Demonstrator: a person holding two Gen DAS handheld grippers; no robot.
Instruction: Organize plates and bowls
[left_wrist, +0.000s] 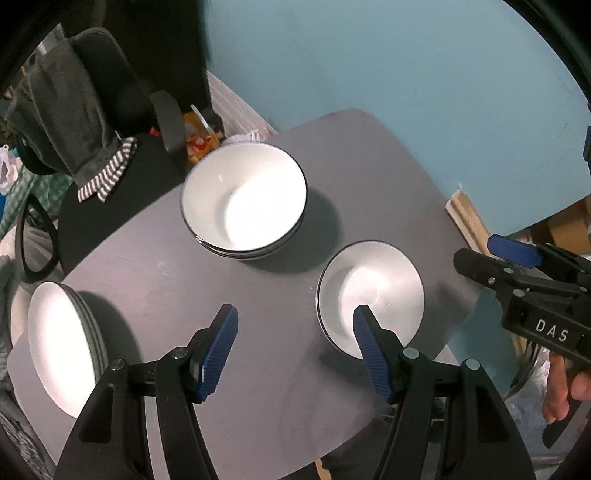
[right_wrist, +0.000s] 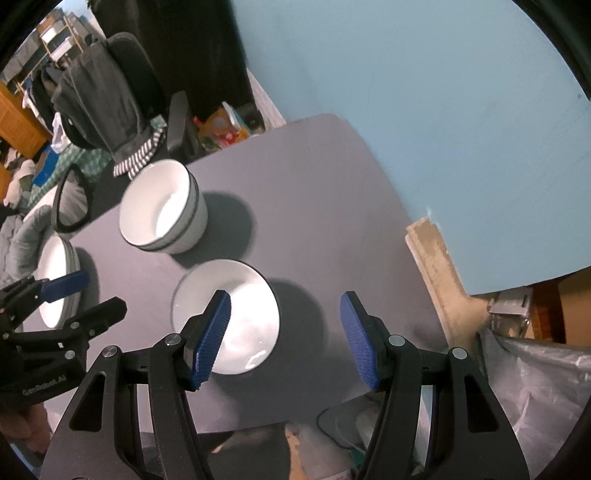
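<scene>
At the far left of the dark grey round-cornered tabletop (left_wrist: 155, 280) sits my stack of white plates with dark rims (left_wrist: 62, 347), close to the table's left edge. My left gripper (left_wrist: 295, 350) hangs above the near middle of the table with its blue ribbed pads spread wide and nothing between them; the plates lie to the left of its left finger. Further back, near the table's centre, stands the stack of deep white bowls with thin black rims (left_wrist: 245, 201), nested one inside another. To the right of that, nearer to me, is a single smaller white bowl with a dark rim (left_wrist: 373, 291); my left gripper's right fingertip overlaps its near edge in the left wrist view, though I cannot tell whether it touches. My right gripper (right_wrist: 286, 338) is also wide open and empty, hovering at the table's near right side, its left pad in front of that single bowl and its right pad over bare tabletop.
</scene>
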